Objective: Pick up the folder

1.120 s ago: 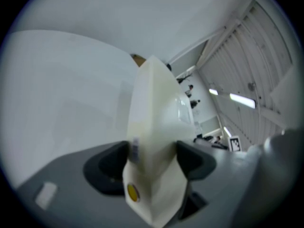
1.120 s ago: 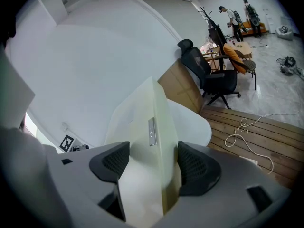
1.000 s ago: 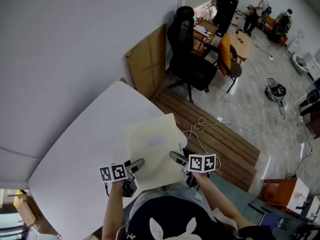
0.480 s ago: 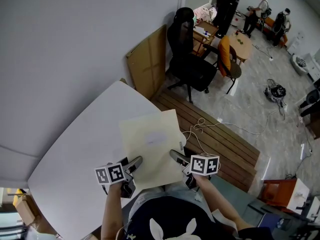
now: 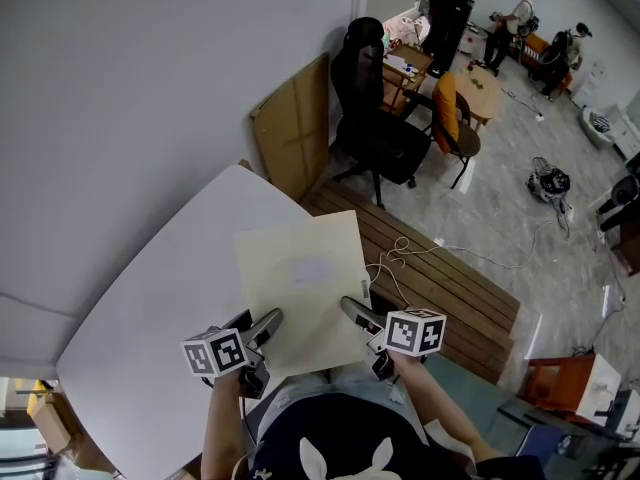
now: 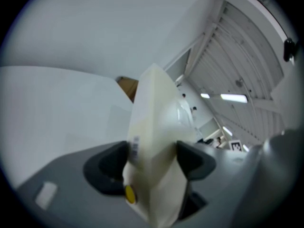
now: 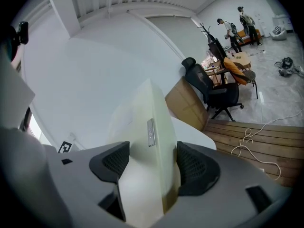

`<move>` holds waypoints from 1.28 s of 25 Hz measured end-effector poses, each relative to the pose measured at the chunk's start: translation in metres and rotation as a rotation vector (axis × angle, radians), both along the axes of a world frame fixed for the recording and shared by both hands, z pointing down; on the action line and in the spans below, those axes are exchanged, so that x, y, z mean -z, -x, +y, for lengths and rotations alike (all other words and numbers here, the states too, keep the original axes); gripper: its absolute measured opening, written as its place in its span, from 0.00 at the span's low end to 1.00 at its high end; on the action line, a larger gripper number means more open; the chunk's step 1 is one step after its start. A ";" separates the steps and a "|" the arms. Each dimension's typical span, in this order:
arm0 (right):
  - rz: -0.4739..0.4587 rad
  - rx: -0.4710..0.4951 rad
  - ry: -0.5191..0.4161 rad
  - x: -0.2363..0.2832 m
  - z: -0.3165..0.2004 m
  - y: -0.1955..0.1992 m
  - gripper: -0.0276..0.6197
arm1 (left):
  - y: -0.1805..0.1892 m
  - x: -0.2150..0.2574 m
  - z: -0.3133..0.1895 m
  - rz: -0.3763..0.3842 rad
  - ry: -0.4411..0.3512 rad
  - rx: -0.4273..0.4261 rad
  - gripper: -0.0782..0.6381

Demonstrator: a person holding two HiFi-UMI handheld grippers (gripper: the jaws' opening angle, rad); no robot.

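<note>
folder | cream, held above white surface | left gripper jaws clamp near-left edge | right gripper jaws clamp near-right edge

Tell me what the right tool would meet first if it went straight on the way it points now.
The cream paper folder, on whose near edge the right tool is already shut. Beyond it the line seems to cross the white table toward the grey wall; depth is unclear.
</note>
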State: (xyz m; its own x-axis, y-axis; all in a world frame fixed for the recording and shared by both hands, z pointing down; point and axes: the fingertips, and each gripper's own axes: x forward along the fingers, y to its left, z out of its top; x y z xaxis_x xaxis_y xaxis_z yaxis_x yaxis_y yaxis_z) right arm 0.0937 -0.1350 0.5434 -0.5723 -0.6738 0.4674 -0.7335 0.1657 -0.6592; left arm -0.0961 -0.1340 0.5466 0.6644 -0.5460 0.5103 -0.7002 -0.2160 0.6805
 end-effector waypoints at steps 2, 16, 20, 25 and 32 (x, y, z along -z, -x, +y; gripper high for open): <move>0.000 -0.001 -0.012 0.006 -0.001 0.000 0.50 | 0.000 0.005 -0.001 0.002 -0.011 -0.001 0.54; -0.018 -0.007 -0.091 0.038 -0.002 -0.001 0.50 | -0.001 0.041 -0.002 0.006 -0.089 0.014 0.54; -0.022 -0.002 -0.114 0.047 -0.004 0.000 0.50 | 0.000 0.050 -0.004 0.006 -0.107 0.021 0.54; -0.018 0.009 -0.137 0.055 -0.004 -0.001 0.50 | -0.001 0.058 -0.002 0.008 -0.120 0.030 0.54; -0.017 0.009 -0.131 0.050 -0.003 -0.002 0.50 | -0.001 0.053 -0.001 0.006 -0.105 0.031 0.54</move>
State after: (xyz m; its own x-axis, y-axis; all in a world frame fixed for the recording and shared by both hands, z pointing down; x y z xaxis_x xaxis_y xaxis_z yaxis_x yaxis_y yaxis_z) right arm 0.0956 -0.1376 0.4929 -0.5857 -0.7233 0.3658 -0.7206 0.2581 -0.6435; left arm -0.0954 -0.1351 0.4938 0.6495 -0.6161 0.4456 -0.7036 -0.2648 0.6594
